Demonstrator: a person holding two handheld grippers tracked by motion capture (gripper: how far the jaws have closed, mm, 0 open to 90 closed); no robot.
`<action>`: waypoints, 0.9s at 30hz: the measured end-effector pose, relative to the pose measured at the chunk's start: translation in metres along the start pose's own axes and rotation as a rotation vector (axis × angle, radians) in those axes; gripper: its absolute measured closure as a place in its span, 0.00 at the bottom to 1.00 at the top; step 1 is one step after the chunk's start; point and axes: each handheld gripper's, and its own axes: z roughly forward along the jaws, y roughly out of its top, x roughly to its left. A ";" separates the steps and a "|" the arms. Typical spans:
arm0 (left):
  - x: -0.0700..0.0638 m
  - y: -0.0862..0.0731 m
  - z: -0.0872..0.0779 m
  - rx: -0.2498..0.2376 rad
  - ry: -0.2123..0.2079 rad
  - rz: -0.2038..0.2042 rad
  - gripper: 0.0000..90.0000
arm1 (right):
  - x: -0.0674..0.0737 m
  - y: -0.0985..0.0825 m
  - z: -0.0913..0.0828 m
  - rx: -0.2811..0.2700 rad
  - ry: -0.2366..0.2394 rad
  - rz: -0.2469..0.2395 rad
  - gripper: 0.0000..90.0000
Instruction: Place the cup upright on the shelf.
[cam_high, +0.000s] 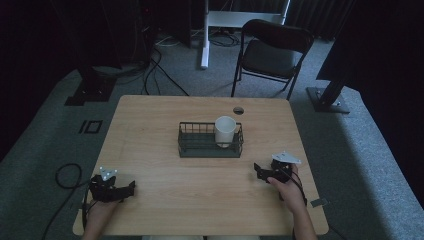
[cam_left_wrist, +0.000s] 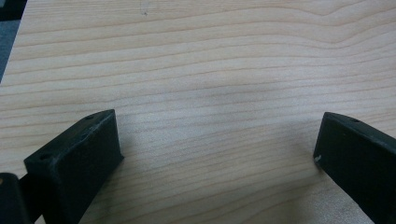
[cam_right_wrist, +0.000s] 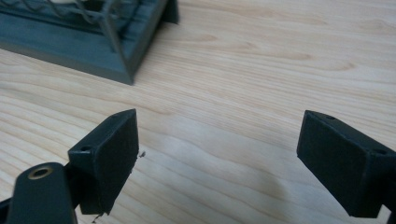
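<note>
White cup (cam_high: 225, 131) upright in right end of wire basket (cam_high: 188, 141); right gripper (cam_high: 261, 171) nearer, cup ahead-left of it. Left gripper (cam_high: 129, 188) far. Both jaws spread, empty.

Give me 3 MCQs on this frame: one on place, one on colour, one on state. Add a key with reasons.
1. Where does the white cylindrical cup stand?
A. On the bare table top
B. In the right part of the dark wire basket
C. On the black folding chair

2. What colour is the table?
A. Light wood
B. Glossy white
C. Dark green

3. How do the jaws of the right gripper stand?
A. Shut on the cup
B. Shut on nothing
C. Apart, with bare wood between them

Key:
1 B, the high view shows the cup inside the basket's right part.
2 A, pale wood grain shows in all three views.
3 C, the right gripper view shows both black jaws wide apart above the table.
</note>
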 end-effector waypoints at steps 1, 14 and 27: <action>0.000 0.000 0.000 0.000 0.000 0.000 0.01 | -0.001 -0.001 0.000 0.003 -0.009 -0.004 0.14; 0.000 0.000 0.000 0.000 0.000 0.000 0.01 | -0.019 -0.013 -0.008 0.076 -0.076 0.050 0.14; 0.000 0.000 0.000 0.000 0.000 0.000 0.01 | -0.027 -0.022 -0.016 0.133 -0.146 0.075 0.13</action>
